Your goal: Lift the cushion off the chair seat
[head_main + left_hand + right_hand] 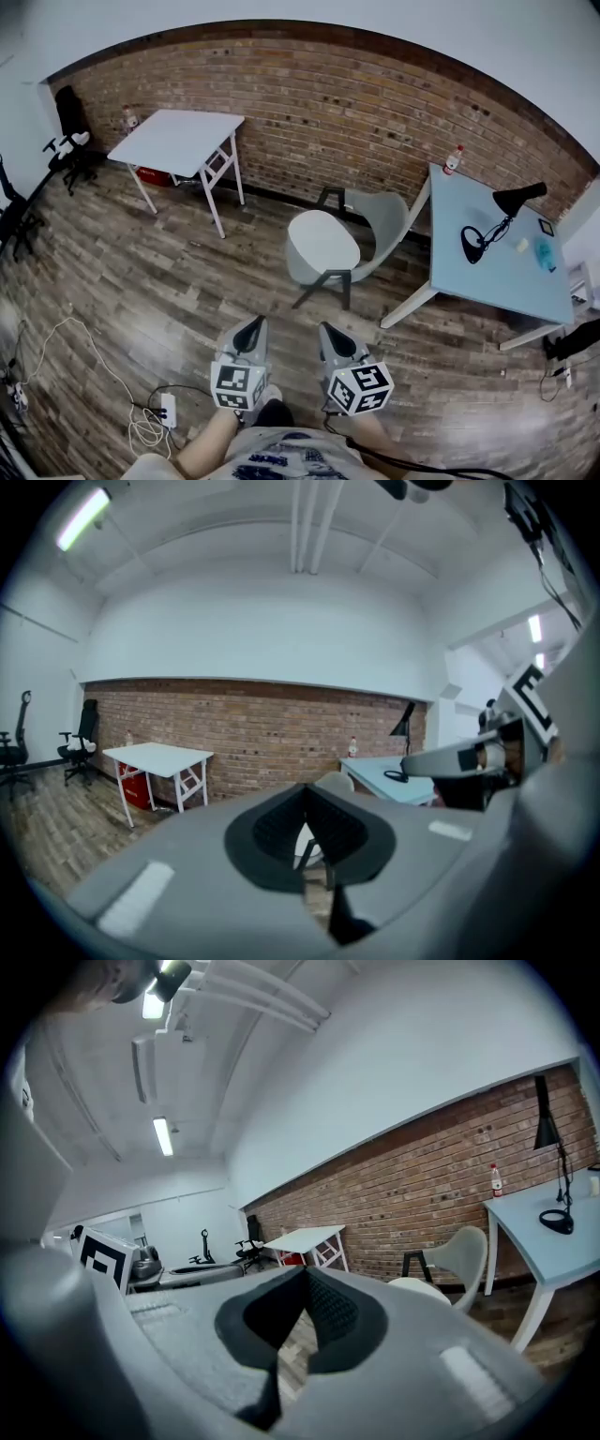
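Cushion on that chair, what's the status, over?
Left gripper and right gripper shut, empty, short of the chair. Cushion lies on the seat, untouched. Only wood floor between.

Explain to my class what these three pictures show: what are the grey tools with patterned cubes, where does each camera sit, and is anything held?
No robot here: a person holds a two-jaw tool in each hand, the left gripper and the right gripper. The wide picture comes from a camera on the person's head. The other two come from cameras riding on the grippers. Both are shut, holding nothing. Ahead stands a grey chair with a white cushion on its seat, between a white table and a blue table bearing a black lamp.
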`<state>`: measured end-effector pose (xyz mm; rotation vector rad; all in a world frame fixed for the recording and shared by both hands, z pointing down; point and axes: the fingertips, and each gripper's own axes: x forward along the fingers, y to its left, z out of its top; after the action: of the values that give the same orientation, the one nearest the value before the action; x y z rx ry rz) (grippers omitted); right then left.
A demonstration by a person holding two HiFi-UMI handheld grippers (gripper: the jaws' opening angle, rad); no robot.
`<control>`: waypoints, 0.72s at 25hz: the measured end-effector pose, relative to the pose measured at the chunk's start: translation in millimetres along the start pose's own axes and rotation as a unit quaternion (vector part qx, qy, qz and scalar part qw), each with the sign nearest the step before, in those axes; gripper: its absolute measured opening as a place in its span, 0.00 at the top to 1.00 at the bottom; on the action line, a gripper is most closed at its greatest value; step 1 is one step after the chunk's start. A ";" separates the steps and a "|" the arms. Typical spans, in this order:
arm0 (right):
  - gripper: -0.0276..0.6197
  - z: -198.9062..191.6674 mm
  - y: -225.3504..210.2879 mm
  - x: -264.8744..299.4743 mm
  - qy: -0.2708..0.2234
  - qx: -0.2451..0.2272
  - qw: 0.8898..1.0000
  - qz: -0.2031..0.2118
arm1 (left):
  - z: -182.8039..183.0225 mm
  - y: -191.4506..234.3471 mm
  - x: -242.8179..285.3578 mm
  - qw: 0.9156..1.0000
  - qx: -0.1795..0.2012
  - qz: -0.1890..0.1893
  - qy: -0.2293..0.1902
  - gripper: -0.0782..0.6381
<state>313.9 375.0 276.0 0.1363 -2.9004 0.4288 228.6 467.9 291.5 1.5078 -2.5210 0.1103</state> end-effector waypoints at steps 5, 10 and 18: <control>0.96 9.3 6.6 54.6 -0.001 0.001 1.000 -0.023 | 3.9 48.7 27.4 1.000 0.008 -0.022 0.006 0.90; 0.96 6.6 4.7 83.8 0.011 0.002 0.999 -0.041 | -0.4 80.1 49.6 0.999 -0.003 -0.035 0.012 0.90; 0.96 7.7 -21.9 114.7 0.018 0.011 0.997 -0.068 | -1.8 103.0 88.8 0.998 -0.008 -0.053 0.018 0.90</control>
<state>203.4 344.8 299.6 0.3244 -2.8298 0.4344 97.6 440.6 315.9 1.6157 -2.4025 0.1005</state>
